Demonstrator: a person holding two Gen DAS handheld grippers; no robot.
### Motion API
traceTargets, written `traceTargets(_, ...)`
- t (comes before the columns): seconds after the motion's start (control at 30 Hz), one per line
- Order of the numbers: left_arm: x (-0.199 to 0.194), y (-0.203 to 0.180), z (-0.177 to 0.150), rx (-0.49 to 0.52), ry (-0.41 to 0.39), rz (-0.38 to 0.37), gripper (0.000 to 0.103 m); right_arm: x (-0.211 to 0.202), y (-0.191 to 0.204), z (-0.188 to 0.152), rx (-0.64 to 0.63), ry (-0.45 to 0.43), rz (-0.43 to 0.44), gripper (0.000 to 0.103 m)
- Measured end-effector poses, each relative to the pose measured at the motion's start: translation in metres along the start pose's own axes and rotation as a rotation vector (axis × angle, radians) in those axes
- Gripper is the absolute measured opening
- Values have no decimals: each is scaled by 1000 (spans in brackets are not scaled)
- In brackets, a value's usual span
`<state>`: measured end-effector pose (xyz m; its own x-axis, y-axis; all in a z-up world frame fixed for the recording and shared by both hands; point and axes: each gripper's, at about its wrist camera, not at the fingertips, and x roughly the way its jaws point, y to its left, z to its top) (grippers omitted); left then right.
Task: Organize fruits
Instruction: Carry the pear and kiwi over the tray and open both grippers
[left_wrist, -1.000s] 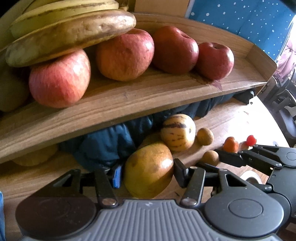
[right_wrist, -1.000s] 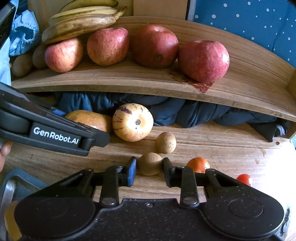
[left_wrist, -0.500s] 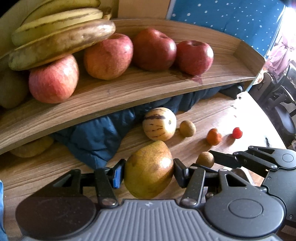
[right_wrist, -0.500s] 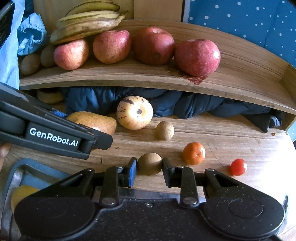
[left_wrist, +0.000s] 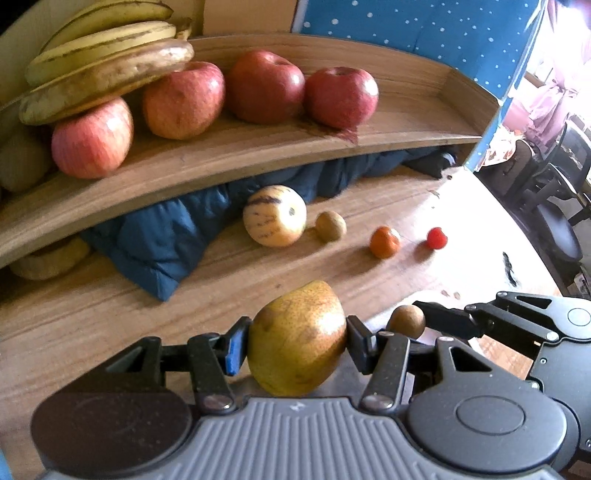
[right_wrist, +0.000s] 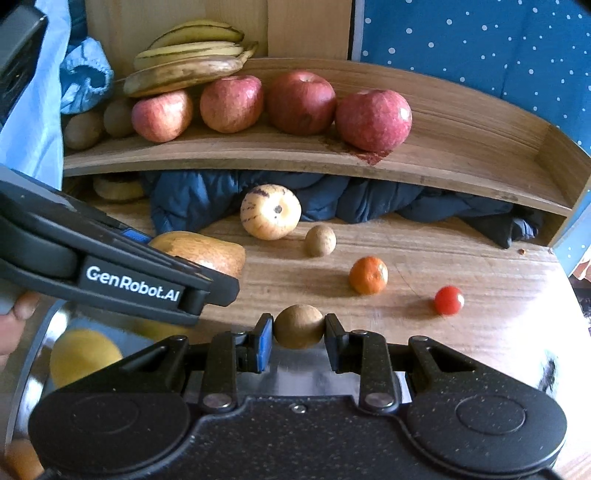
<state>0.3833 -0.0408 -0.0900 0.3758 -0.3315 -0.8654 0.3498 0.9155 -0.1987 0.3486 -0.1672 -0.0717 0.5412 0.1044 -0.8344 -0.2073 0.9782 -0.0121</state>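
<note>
Yellow-brown pear (left_wrist: 297, 341) pinched in left gripper (left_wrist: 295, 343), clear of the tabletop (left_wrist: 110, 317). Right gripper (right_wrist: 298, 328), just beside it, clamps a small brown fruit (right_wrist: 298, 325). Ahead: bare wood, then striped melon (right_wrist: 270, 211), tangerine (right_wrist: 368, 275), cherry tomato (right_wrist: 448, 300). Beyond, shelf edge (right_wrist: 258, 162) w/ apples (right_wrist: 373, 119). Metal bowl (right_wrist: 33, 354) under left gripper.

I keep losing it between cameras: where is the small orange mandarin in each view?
Left wrist: mandarin right of centre, on the tabletop.
Right wrist: mandarin just right of centre.
Shared landmark: the cherry tomato lies to its right in both.
</note>
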Motion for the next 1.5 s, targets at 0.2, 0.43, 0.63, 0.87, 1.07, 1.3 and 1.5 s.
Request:
traceTargets(0.2, -9, -13, -15, 3, 3, -6, 59, -15, 0, -15, -1, 12, 16, 31)
traceTargets(0.43, -18, -24, -30, -15, 2, 2, 59, -30, 0, -30, -15, 18, 44, 31)
traceTargets(0.63, -22, -34, -45, -36, 17, 11, 59, -41, -2, -44, -40, 27, 70, 31)
traceTargets(0.87, -25, -45, -57, -53, 26, 23, 59, -53, -6, -63, -64, 51, 106, 31)
traceTargets(1.07, -28, -52, -70, -67, 36, 35, 59, -63, -9, -77, -80, 67, 139, 31)
traceTargets(1.3, -30, -55, -84, -94, 38, 55, 59, -71, -7, -89, -108, 80, 177, 31)
traceTargets(1.5, -34, -60, -93, -102, 33, 65, 59, -76, -4, -100, -125, 97, 205, 31)
